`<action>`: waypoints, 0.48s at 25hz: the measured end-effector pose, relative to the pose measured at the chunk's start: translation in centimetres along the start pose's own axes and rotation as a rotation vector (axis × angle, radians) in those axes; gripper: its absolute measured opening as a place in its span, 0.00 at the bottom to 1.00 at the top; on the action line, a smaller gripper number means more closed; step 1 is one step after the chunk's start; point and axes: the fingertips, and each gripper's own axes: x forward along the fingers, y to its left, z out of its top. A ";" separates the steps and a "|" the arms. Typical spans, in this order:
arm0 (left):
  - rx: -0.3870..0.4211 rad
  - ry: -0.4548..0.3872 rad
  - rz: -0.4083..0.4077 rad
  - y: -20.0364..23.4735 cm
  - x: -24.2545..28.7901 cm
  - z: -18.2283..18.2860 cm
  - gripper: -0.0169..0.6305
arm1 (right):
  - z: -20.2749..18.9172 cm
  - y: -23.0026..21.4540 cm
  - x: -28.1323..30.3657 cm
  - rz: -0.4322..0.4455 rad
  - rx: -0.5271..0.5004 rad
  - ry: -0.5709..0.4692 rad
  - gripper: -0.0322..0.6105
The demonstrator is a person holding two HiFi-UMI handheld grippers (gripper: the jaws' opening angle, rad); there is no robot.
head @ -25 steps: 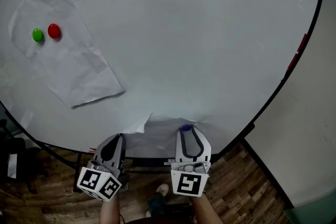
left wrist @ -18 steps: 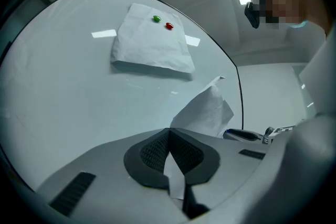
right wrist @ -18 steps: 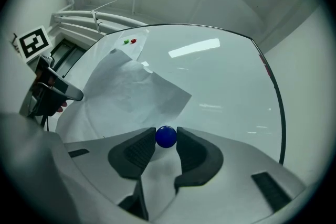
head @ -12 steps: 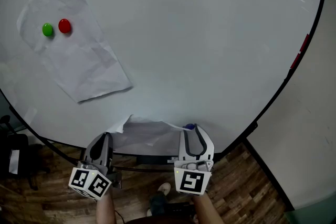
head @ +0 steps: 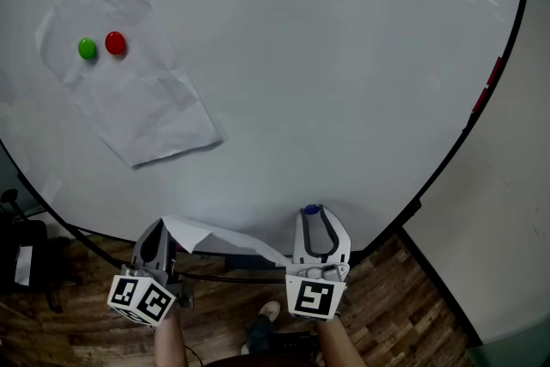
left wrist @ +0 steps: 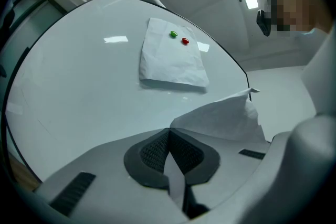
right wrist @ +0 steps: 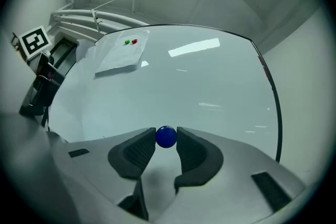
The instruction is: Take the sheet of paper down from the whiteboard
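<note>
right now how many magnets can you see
3: green magnet and red magnet side by side on the sheet upper left on the whiteboard; blue magnet in the right claw. None looks hidden.

In the head view only the top of the blue magnet [head: 308,209] shows; the jaws of my right gripper [head: 312,223] hide the rest. The sheet of paper [head: 202,232] covers the jaw tips of my left gripper [head: 157,233], and its far end slips behind the right gripper. The whiteboard [head: 301,82] runs off the top and left edges. I cannot tell what the dark thing [head: 17,258] cut off at the left edge is.
</note>
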 end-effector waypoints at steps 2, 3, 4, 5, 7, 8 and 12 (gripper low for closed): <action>0.000 0.002 -0.002 0.0 0.0 0.0 0.06 | 0.1 0.0 0.0 -0.002 -0.001 -0.001 0.26; 0.000 0.002 -0.003 0.0 -0.1 0.0 0.06 | 0.2 0.0 0.0 -0.003 0.000 -0.002 0.26; -0.001 0.002 -0.003 0.0 -0.1 0.0 0.06 | 0.2 0.1 -0.1 -0.004 -0.001 -0.004 0.26; -0.001 0.002 -0.003 0.1 -0.1 0.0 0.06 | 0.2 0.1 -0.1 -0.004 -0.001 -0.005 0.26; -0.001 0.003 -0.002 0.2 -0.2 0.0 0.06 | 0.3 0.2 -0.1 -0.003 0.000 -0.007 0.26; -0.002 0.003 -0.001 0.2 -0.3 0.0 0.06 | 0.3 0.2 -0.1 -0.001 -0.001 -0.007 0.26; -0.001 0.004 -0.001 0.3 -0.4 0.2 0.06 | 0.2 0.4 -0.1 0.001 -0.001 0.002 0.26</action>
